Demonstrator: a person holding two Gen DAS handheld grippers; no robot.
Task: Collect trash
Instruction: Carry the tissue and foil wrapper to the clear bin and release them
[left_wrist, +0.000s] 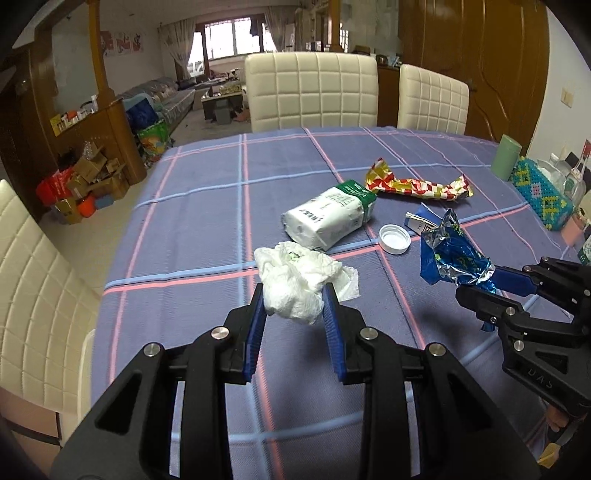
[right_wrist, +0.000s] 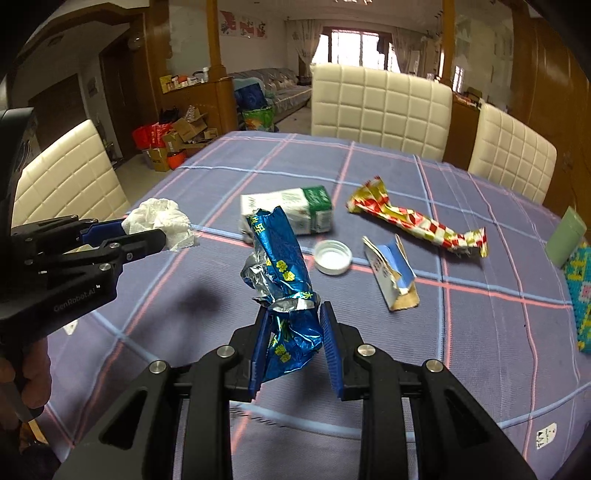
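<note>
My left gripper (left_wrist: 293, 295) is shut on a crumpled white tissue (left_wrist: 295, 280), held above the purple checked tablecloth (left_wrist: 207, 236). Seen from the right wrist, the left gripper (right_wrist: 147, 230) with the tissue (right_wrist: 162, 221) hangs at the left. My right gripper (right_wrist: 291, 314) is shut on a crumpled blue foil wrapper (right_wrist: 284, 273), also lifted off the cloth; in the left wrist view that wrapper (left_wrist: 450, 254) and the right gripper (left_wrist: 480, 284) are at the right. Lying on the table are a white and green carton (left_wrist: 328, 218), a white cap (left_wrist: 394, 239), a torn blue box (right_wrist: 391, 273) and a red-gold wrapper (right_wrist: 417, 218).
Cream quilted chairs (left_wrist: 310, 92) stand along the far side and one (left_wrist: 33, 280) at the left. A green cylinder (left_wrist: 506, 157) and a beaded box (left_wrist: 543, 195) sit at the table's right edge. Cardboard boxes (left_wrist: 85, 184) pile on the floor beyond.
</note>
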